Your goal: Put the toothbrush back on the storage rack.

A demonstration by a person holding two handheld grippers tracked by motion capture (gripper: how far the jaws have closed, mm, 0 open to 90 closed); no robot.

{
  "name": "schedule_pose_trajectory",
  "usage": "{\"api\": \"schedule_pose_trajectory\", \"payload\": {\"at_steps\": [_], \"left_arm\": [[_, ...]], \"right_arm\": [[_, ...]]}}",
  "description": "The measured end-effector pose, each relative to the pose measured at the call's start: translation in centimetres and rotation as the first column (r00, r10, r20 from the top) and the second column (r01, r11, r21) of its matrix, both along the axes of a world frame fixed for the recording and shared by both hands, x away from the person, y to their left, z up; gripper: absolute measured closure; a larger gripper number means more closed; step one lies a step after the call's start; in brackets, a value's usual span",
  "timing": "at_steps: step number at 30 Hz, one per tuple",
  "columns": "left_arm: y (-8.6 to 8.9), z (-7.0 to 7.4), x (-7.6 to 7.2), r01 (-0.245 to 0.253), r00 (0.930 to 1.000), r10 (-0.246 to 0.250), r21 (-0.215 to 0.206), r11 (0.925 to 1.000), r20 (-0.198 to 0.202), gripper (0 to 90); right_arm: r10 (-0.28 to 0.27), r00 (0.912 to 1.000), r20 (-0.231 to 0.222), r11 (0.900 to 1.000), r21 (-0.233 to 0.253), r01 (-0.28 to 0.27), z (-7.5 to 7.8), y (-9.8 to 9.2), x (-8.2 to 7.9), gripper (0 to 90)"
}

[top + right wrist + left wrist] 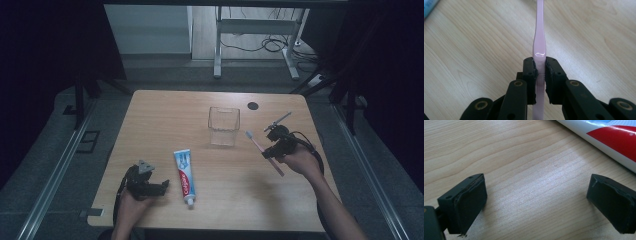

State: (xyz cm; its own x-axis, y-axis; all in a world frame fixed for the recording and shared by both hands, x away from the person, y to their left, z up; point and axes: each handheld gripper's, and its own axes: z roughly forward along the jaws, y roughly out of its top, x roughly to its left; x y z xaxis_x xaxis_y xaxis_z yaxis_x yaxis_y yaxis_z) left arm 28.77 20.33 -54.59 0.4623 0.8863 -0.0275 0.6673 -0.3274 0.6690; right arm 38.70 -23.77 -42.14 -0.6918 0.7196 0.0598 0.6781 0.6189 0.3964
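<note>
A pink toothbrush (259, 146) is held above the table at the right, its white head pointing toward a clear plastic cup (223, 126). My right gripper (270, 152) is shut on its handle; in the right gripper view the pink toothbrush handle (539, 47) runs up from between the pinched jaws of the right gripper (540, 72). A white, red and blue toothpaste tube (184, 176) lies on the table near the front. My left gripper (162, 187) rests just left of the tube, open. In the left gripper view the left gripper (536, 200) has its jaws wide apart over bare wood, the toothpaste tube (614, 140) at the upper right.
The wooden table (165, 120) has a black round hole cover (253, 105) near its far edge. Beyond it stand a metal frame leg (218, 45) and cables (272, 45) on the floor. Dark curtains flank both sides.
</note>
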Motion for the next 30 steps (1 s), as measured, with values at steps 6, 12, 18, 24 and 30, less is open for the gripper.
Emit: {"api": "schedule_pose_trajectory", "payload": {"at_steps": [6,12,18,24,30], "left_arm": [[0.0,0.0,0.0,0.000,1.0000,0.000,0.000,1.0000,0.000,3.1],[0.0,0.0,0.0,0.000,1.0000,0.000,0.000,1.0000,0.000,3.1],[0.0,0.0,0.0,0.000,1.0000,0.000,0.000,1.0000,0.000,3.1],[0.0,0.0,0.0,0.000,1.0000,0.000,0.000,1.0000,0.000,3.1],[0.0,0.0,0.0,0.001,1.0000,-0.001,0.002,1.0000,-0.001,3.1]], "right_arm": [[0.003,0.9997,0.022,0.999,0.033,-0.003,0.9,0.2,0.2,78.1],[0.001,0.9986,0.053,0.998,0.060,-0.004,1.9,0.8,0.4,78.1],[0.003,0.9964,0.084,0.996,0.084,-0.010,2.8,1.5,0.8,78.1],[-0.004,0.9932,0.117,0.993,0.121,-0.010,3.4,2.4,1.5,78.1],[-0.006,0.9902,0.139,0.991,0.134,-0.013,3.7,2.9,1.9,78.1]]}}
